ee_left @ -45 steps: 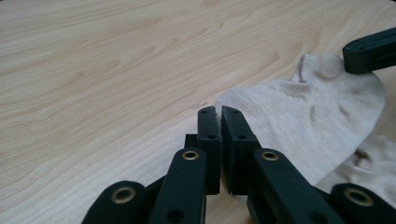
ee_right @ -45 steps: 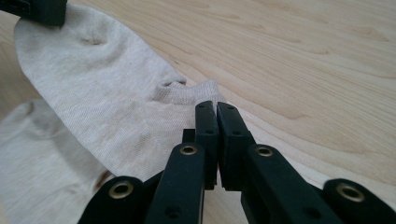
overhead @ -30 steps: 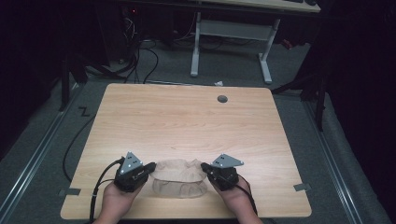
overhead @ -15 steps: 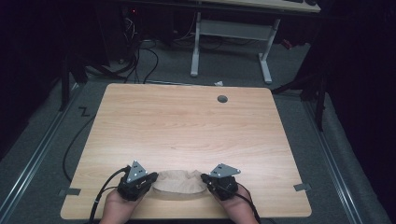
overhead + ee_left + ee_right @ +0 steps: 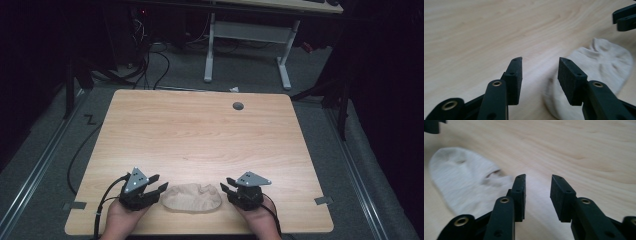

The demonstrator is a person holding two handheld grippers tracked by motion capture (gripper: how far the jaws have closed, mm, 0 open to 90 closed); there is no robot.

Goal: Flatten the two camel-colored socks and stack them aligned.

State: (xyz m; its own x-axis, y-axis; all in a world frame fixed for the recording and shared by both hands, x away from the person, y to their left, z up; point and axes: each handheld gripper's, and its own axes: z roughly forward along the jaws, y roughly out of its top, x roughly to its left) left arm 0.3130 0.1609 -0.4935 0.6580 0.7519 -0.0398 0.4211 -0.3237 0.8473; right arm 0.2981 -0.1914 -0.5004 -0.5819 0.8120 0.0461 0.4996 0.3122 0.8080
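The sock lies bunched in a soft heap near the front edge of the table, between the two grippers. The left gripper sits just beside its left end and the right gripper just beside its right end, each held low over the wood. Both pairs of jaws have just been opening, and nothing is between them now: in the left gripper view the sock lies off to one side past the pad, with bare wood showing in the gap, and in the right gripper view the sock sits clear of the other pair in the same way. So the cloth looks freshly let go and rests on its own. The step in hand appears to be setting the sock down after folding or gathering it. To do it well, each gripper should probably back straight away from the heap with its jaws kept apart, so that no pad drags a fold loose. If the shape needs tidying, a light pinch at one end, with the other end left resting, would likely disturb it least. Thin knit snags easily on pad edges, so slow, level moves seem wise.
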